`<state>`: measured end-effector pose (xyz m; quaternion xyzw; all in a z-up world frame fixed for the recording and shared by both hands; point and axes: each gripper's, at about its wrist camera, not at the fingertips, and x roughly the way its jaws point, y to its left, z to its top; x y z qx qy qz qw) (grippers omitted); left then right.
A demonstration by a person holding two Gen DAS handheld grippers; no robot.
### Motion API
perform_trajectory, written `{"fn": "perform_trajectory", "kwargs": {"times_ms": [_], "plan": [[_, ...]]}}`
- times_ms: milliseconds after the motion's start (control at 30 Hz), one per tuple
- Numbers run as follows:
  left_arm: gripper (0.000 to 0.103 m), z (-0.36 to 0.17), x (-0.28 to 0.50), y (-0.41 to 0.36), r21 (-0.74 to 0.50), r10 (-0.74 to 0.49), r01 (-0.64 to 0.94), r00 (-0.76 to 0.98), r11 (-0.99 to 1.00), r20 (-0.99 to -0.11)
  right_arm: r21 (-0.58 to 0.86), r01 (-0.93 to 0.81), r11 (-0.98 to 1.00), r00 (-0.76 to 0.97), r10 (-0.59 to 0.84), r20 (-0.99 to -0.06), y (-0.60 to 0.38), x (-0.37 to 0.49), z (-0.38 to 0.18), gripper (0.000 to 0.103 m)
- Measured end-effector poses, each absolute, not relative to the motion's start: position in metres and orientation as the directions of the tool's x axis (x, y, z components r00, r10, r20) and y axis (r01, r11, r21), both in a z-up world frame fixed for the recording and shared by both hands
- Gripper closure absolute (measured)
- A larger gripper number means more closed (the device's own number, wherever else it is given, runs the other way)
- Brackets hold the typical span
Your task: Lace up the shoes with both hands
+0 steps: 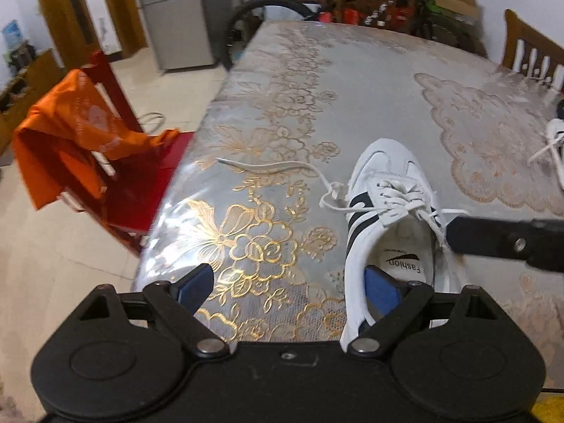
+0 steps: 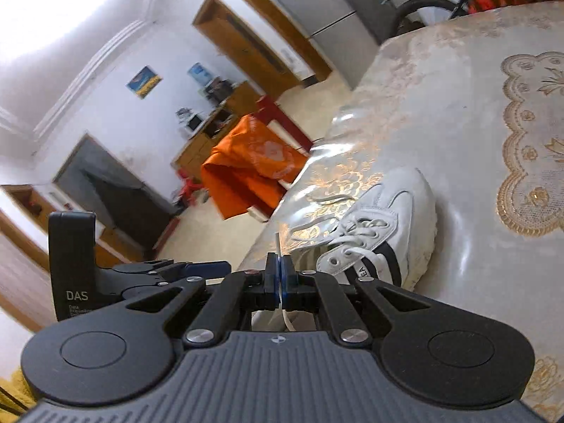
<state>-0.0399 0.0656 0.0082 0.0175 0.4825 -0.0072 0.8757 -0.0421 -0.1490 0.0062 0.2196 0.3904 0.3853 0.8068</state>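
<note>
On table (image 1: 352, 81), near its left edge: white shoe (image 1: 384, 211), toe pointing away, long axis front-to-back.
Left gripper (image 1: 289, 285) level, jaws wide, straddling the shoe's heel wall. Right gripper (image 2: 281, 282) rolled sideways, clamped on white lace (image 2: 282, 303).

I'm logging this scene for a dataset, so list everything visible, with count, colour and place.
shoe: one, white with black stripes, on the table, toe pointing away
lace end: one, white, lying loose on the table left of the shoe
second shoe: one, white, partly seen at the table's right edge
table: one, grey cover with gold flowers
orange cloth: one, draped over a red chair left of the table
fridge: one, silver, far left
wooden chair: one, brown, far right
left claw: open, straddling the shoe's heel wall
right claw: shut on a white lace
</note>
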Motion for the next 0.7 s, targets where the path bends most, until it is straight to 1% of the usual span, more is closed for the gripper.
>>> {"fn": "perform_trajectory", "kwargs": {"times_ms": [67,233,333,367,400,500,700], "plan": [[0.011,0.005,-0.036,0.072,-0.007,-0.032,0.05,0.528,0.999,-0.849,0.58,-0.472,0.664,0.435,0.748,-0.502,-0.137,-0.049,0.004,0.102],[0.011,0.0,-0.032,0.084,-0.08,-0.108,0.077,0.52,0.994,-0.847,0.336,-0.516,0.788,0.541,0.604,-0.586,-0.104,-0.067,-0.003,0.102],[0.011,-0.003,-0.03,0.091,-0.119,-0.152,0.097,0.514,0.988,-0.844,0.055,-0.597,0.801,0.606,0.495,-0.623,-0.075,-0.09,-0.01,0.103],[0.01,-0.003,-0.029,0.093,-0.129,-0.164,0.104,0.511,0.986,-0.844,-0.018,-0.607,0.795,0.63,0.467,-0.621,-0.068,-0.097,-0.013,0.103],[0.01,-0.004,-0.028,0.094,-0.134,-0.173,0.112,0.508,0.985,-0.844,-0.053,-0.604,0.795,0.65,0.453,-0.61,-0.063,-0.102,-0.016,0.103],[0.01,-0.004,-0.026,0.095,-0.138,-0.189,0.138,0.503,0.981,-0.844,-0.081,-0.566,0.82,0.694,0.42,-0.585,-0.058,-0.107,-0.02,0.103],[0.008,-0.005,-0.022,0.096,-0.138,-0.209,0.177,0.49,0.975,-0.846,-0.035,-0.516,0.856,0.721,0.412,-0.557,-0.057,-0.1,-0.025,0.103]]}}
